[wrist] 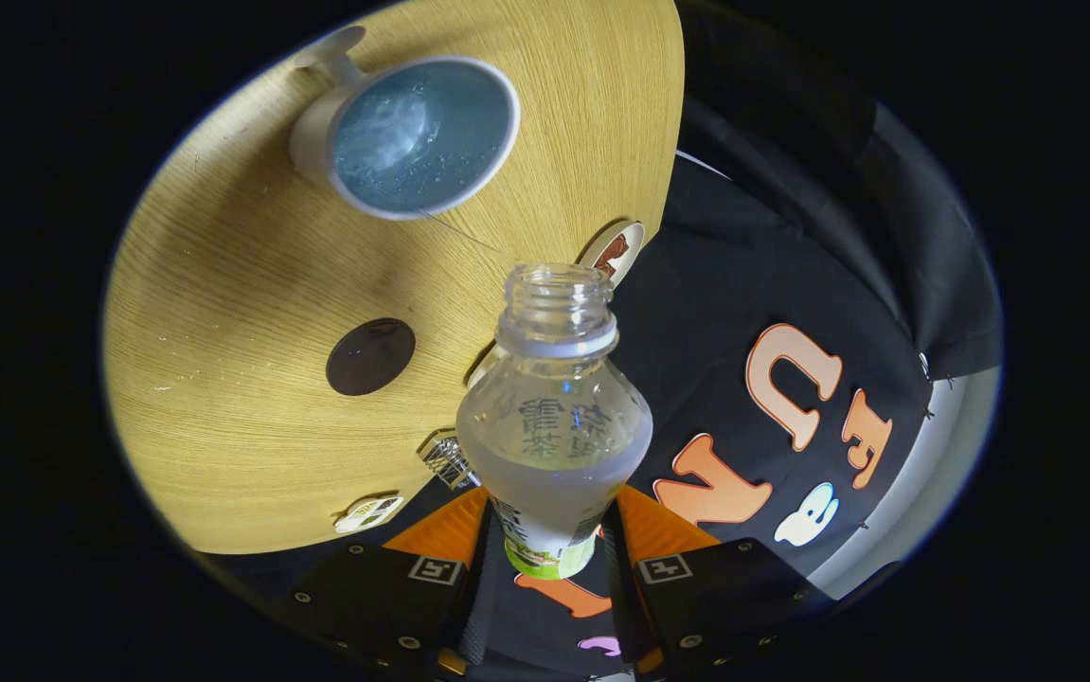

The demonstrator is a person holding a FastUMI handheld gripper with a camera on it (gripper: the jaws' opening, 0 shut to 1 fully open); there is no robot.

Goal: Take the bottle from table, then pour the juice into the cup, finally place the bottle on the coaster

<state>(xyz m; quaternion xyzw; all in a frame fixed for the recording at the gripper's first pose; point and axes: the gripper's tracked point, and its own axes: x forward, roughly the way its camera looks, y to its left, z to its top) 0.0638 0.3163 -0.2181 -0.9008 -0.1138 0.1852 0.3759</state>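
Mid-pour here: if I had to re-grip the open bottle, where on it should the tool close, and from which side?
Keep to the lower body of the bottle, where the tool now clamps it from both sides. The body is wide and even there; the neck narrows and the open mouth, aimed towards the cup, must stay clear.

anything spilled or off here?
Small droplets speckle the table between the cup and dark coaster, possibly splashes. The gripper holds the uncapped bottle; cup holds liquid. Nothing else stands out.

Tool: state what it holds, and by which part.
The tool is shut on the bottle, both fingers pressing its lower body at the label, the open neck pointing away.
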